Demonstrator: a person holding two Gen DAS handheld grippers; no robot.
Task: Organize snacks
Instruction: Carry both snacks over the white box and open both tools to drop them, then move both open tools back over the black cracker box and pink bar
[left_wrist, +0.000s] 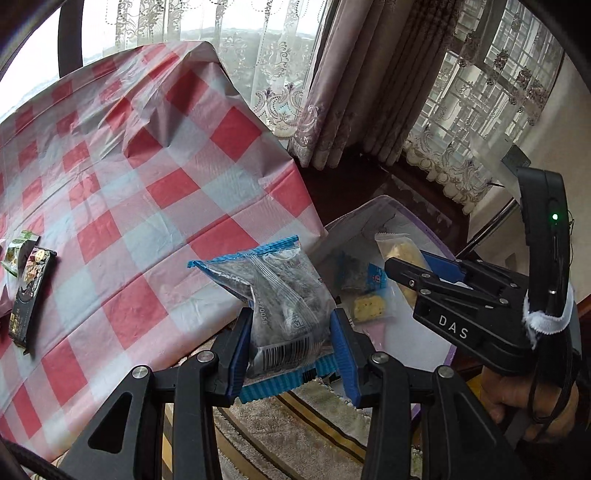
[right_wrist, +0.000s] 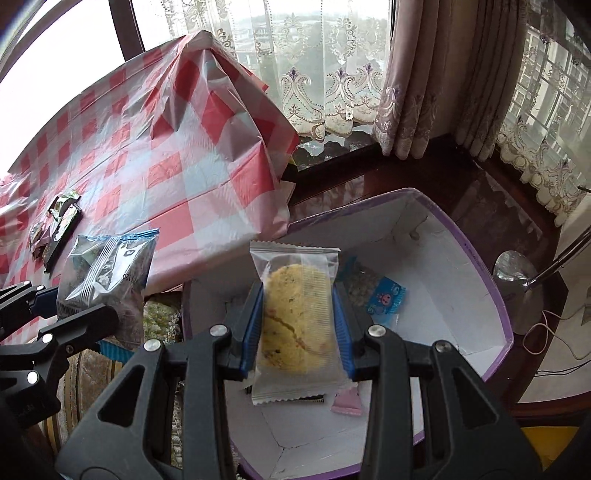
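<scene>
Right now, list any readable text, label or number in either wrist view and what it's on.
"DAS": white letters on the body of the right gripper, left wrist view.
"270058" (partial, start cut off): printed on the blue-edged snack packet held by the left gripper.
Barcode on that packet: digits too small to read.
Dark snack bar on the checked tablecloth: print blurred.

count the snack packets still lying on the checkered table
3 visible, clustered at the tablecloth's left edge: a green packet, a dark bar beside it, a small wrapper. Others may be hidden.
</scene>
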